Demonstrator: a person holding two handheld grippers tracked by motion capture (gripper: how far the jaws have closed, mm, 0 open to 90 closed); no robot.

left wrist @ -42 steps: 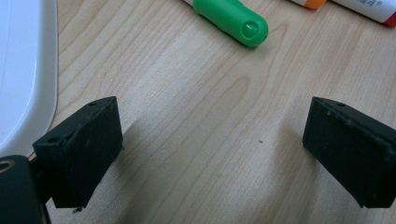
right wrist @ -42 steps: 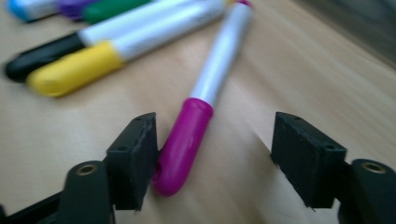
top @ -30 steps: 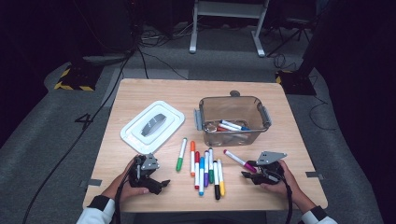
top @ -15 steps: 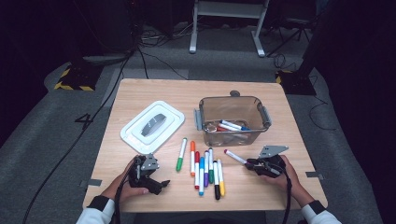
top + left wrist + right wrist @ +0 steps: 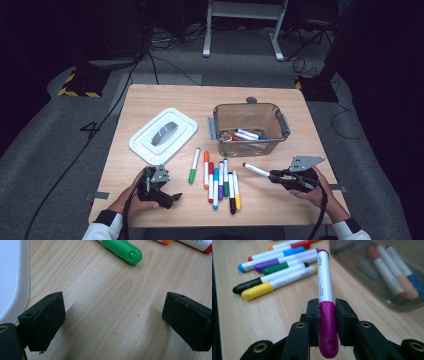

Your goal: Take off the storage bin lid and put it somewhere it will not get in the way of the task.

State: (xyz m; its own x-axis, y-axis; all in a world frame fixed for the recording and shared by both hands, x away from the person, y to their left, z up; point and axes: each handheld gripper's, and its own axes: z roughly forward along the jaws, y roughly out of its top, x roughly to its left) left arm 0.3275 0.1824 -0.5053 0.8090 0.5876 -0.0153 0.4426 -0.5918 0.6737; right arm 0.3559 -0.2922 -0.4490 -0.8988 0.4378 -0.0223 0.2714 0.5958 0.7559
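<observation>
The wooden bench [image 5: 165,97] is the biggest thing here. On it, near 1 o'clock from the middle, sits a see-through box [image 5: 250,129] with a few markers inside. At about 10 o'clock lies a white lid [image 5: 162,135], flat on the wood. In the middle, a row of markers [image 5: 220,182] lies side by side, with a green marker [image 5: 194,165] just to the left of the row, a bit apart.

At 4 o'clock, the right hand-held gripper [image 5: 272,176] has just been closing, and its jaws squeeze the purple cap end of a purple marker [image 5: 325,290]. The marker sticks out toward 10 o'clock, between the row and the box, and is lifted off the wood.

At 7 o'clock, the left hand-held gripper [image 5: 113,320] has its jaws spread wide, with bare wood between them. The green marker's cap lies just ahead of it.
</observation>
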